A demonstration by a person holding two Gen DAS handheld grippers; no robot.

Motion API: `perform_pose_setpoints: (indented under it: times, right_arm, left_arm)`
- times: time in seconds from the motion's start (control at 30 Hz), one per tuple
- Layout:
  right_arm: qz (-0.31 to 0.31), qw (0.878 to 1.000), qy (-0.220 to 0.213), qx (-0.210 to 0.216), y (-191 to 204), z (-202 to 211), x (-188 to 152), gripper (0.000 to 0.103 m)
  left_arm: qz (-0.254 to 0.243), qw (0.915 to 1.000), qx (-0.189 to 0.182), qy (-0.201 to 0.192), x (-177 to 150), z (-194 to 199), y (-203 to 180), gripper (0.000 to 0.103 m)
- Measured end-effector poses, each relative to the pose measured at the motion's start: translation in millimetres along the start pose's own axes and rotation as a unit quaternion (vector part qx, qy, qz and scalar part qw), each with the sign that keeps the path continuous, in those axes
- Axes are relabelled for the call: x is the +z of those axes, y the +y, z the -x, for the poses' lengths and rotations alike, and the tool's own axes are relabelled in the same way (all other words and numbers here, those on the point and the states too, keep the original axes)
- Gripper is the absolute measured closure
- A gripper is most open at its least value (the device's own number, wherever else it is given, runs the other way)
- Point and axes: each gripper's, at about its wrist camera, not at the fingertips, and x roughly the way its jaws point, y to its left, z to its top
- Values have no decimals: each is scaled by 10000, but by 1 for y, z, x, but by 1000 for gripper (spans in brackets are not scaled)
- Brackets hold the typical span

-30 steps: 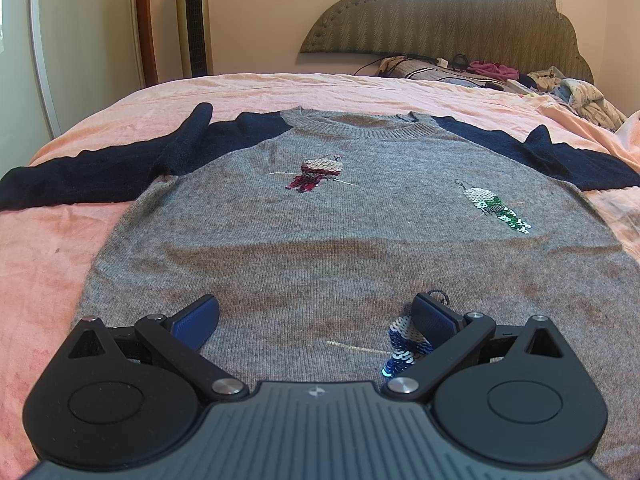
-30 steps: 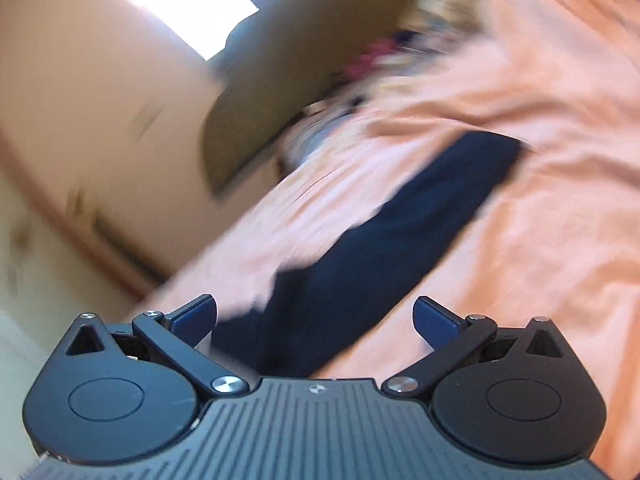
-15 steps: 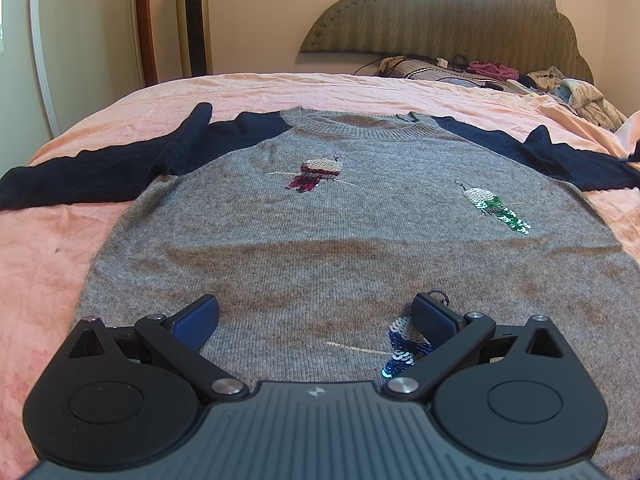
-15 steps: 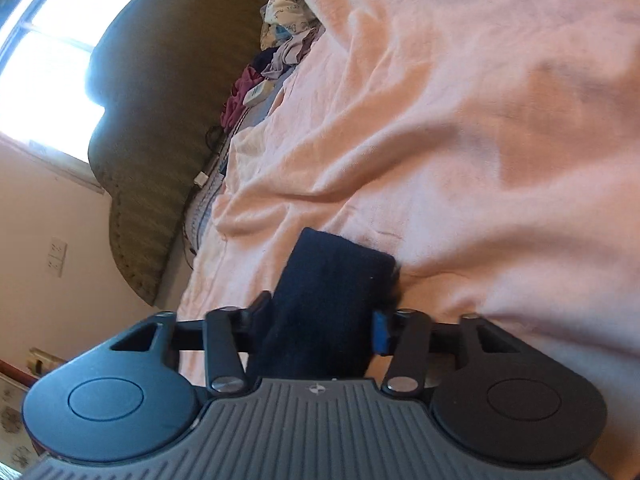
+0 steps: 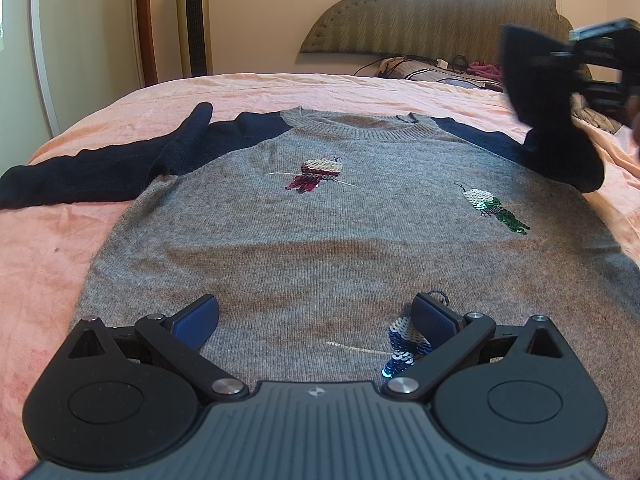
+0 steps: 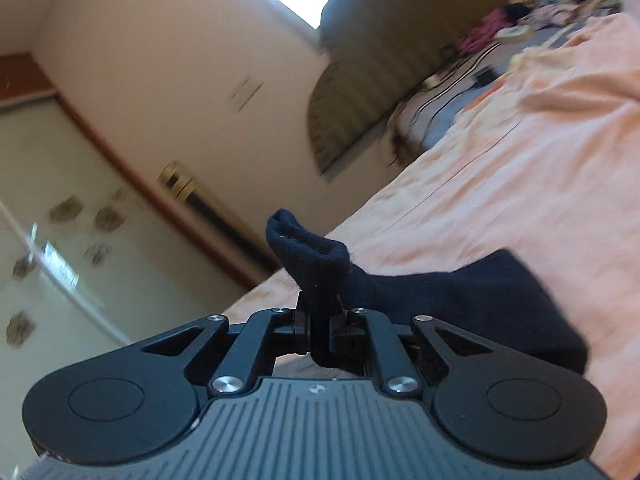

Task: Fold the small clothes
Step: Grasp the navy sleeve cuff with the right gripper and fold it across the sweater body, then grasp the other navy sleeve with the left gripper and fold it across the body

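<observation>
**Right sleeve lifted, fold barely begun**

A grey sweater [image 5: 340, 248] with navy sleeves is spread flat, front up, on a pink bedsheet [image 5: 48, 264], its neckline toward the far headboard [image 5: 440, 16]. The right sleeve [image 6: 460, 300] is pinched near its cuff by the right gripper [image 6: 320, 328], whose jaws are pressed together on the fabric, and is held raised above the sweater's far right shoulder. The left gripper [image 5: 316, 316] is spread wide and empty, hovering over the near hem beside a blue sequin bird [image 5: 404, 350]. The left sleeve [image 5: 100, 172] lies stretched out to the left, unfolded. No fold is judged complete: both sleeves and the body are left to be folded.
</observation>
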Motion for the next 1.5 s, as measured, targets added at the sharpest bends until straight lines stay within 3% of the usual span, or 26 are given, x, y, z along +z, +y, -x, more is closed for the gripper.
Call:
perform_pose_setpoints:
  times: [0.07, 0.13, 0.2, 0.23, 0.37, 0.47, 0.57, 0.63, 0.7, 0.83, 0.87, 0.93, 1.0, 1.03, 1.07, 1.17, 1.33, 1.4, 1.5]
  right_arm:
    - [96, 9989, 457, -98, 13, -34, -25, 88]
    - [0, 9956, 877, -325, 16, -55, -47, 81]
    - [-235, 9921, 1114, -520, 12, -59, -61, 56]
    - [-329, 9933, 1009, -457, 14, -49, -69, 56]
    - [-347, 9976, 582, -126, 10, 5, -75, 40]
    - [-139, 9986, 393, -326, -3, 40, -85, 36]
    - [139, 9971, 383, -646, -15, 53, -101, 36]
    - [111, 9982, 291, -522, -18, 56, -105, 36]
    - [173, 9984, 301, -454, -18, 52, -105, 26]
    - [154, 9989, 286, -347, -21, 51, -105, 23]
    - [98, 9992, 267, -291, -23, 53, -105, 23]
    - [14, 9995, 228, -215, -27, 54, -104, 23]
    - [3, 9996, 218, -185, -27, 54, -104, 22]
    - [8, 9996, 220, -172, -27, 53, -104, 22]
    - [10, 9996, 220, -161, -27, 52, -104, 21]
    - [-7, 9997, 208, -133, -28, 53, -104, 21]
    - [-8, 9997, 205, -127, -28, 53, -104, 21]
    - [-3, 9997, 204, -120, -28, 53, -104, 20]
    - [31, 9997, 216, -114, -26, 53, -105, 18]
  left_arm:
    - [2, 10000, -3, -1, 0, 0, 0, 0]
    - [3, 10000, -1, 0, 0, 0, 0, 0]
    - [11, 10000, -7, -1, 0, 0, 1, 0]
    - [27, 10000, -22, -8, 0, 0, 1, 0]
    - [135, 9998, -143, -33, 0, 2, 4, 0]
    - [405, 9985, -349, 133, 17, 3, 8, 0]
    - [1243, 9863, -1063, 192, 50, -4, 18, 0]
    - [1689, 9690, -1719, 540, 75, -25, 20, 0]
    - [2041, 9513, -2191, 734, 94, -53, 18, 0]
    - [2288, 9417, -2173, 1170, 115, -106, 4, 1]
    - [2290, 9413, -2144, 1247, 117, -116, -1, 6]
    - [2032, 9529, -1922, 1173, 122, -121, -16, 12]
    - [1619, 9634, -1790, 1166, 126, -123, -33, 48]
    - [1387, 9687, -1626, 1259, 128, -125, -40, 76]
    - [1175, 9749, -1426, 1239, 129, -125, -46, 90]
    - [716, 9841, -1259, 1032, 138, -116, -54, 96]
    - [186, 9967, -766, 183, 161, -81, -34, 97]
    - [232, 9978, -586, 185, 163, -80, -17, 97]
    - [194, 9982, -247, 504, 146, -100, 1, 97]
